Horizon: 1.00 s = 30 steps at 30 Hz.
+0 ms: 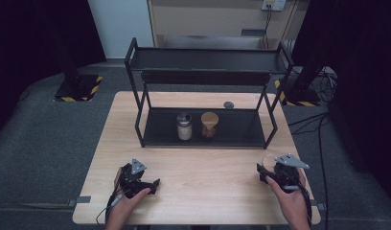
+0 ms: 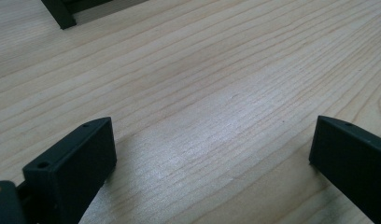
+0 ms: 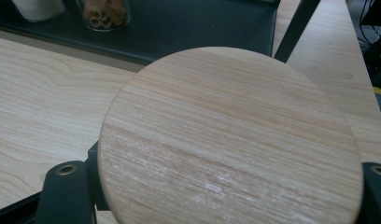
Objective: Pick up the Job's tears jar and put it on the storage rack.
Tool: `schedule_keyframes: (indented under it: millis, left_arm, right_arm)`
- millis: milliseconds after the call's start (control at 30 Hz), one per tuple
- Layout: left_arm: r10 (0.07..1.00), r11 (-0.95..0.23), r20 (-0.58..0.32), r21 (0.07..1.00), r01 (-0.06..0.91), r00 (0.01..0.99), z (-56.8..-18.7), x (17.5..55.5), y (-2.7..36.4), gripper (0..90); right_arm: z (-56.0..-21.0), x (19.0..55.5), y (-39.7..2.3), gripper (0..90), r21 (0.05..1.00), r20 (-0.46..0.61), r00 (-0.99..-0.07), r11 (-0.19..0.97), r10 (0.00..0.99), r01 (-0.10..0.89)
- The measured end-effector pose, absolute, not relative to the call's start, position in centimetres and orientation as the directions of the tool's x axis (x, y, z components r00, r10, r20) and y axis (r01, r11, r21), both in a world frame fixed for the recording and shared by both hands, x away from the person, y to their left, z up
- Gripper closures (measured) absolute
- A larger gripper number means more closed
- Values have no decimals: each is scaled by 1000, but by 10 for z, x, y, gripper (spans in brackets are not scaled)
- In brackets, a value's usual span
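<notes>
My right hand-held gripper (image 3: 226,196) clamps a wooden-lidded jar (image 3: 228,140) above the desk (image 1: 203,172). My left hand-held gripper (image 2: 212,158) is released, resting on the desk.

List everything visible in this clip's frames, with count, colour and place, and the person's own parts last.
Light wooden table: one, centre.
Black two-tier metal rack: one, far half of the table.
Glass jar of white contents, grey lid: one, lower tier, left.
Glass jar of brown sticks, wooden lid: one, lower tier, right.
Small dark round disc: one, behind the rack.
Round wooden-lidded jar: one, in the right claw.
Left claw: black, open, near left.
</notes>
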<state>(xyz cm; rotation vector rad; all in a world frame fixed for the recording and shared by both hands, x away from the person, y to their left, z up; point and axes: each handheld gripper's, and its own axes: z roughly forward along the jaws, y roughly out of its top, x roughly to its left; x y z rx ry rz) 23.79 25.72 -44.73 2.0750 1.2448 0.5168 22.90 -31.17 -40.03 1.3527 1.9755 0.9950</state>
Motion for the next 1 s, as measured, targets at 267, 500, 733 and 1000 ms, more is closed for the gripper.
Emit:
schedule_keyframes:
  millis: [267,500,733,1000]
  left_arm:
    - [883,-334,1,707,624,470,-447,238,257,0]
    - [882,-334,1,707,624,470,-447,238,257,0]
    - [883,-333,1,707,624,470,-447,238,257,0]
    - [882,-333,1,706,624,470,-447,238,257,0]
  right_arm:
    - [-396,235,-302,258,811,-35,-369,242,929,533]
    - [-392,242,-291,258,806,-45,-393,266,918,529]
    - [-387,246,-284,258,806,-51,-415,283,908,520]
    - [-384,250,-277,258,805,-58,-433,298,900,512]
